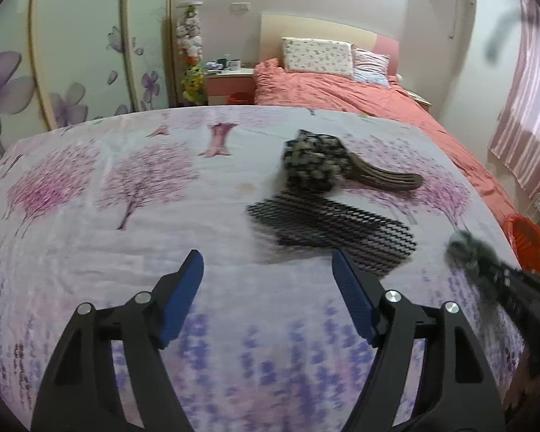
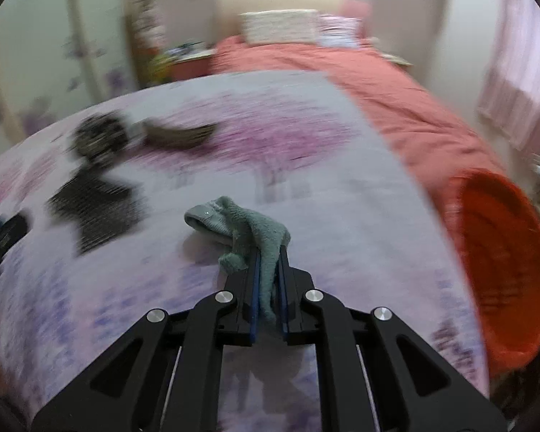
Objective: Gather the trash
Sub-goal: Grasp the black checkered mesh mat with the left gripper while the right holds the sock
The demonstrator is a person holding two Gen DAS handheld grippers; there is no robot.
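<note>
1. Step in hand: the right hand-held gripper (image 2: 269,270) is clenched on a grey-green fuzzy cloth scrap (image 2: 248,230), low centre of the right wrist view, over the flower-printed surface (image 2: 306,151).
2. Next, probably: carry it to the red plastic basket (image 2: 504,270) at right.
3. The left hand-held gripper (image 1: 266,270) is released, empty, near the black mesh piece (image 1: 327,223).

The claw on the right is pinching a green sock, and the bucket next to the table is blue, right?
Almost. The right gripper really is shut on the green sock, but the bucket beside the table is orange-red, not blue. The right wrist view shows its colour plainly, at the table's right edge.
</note>
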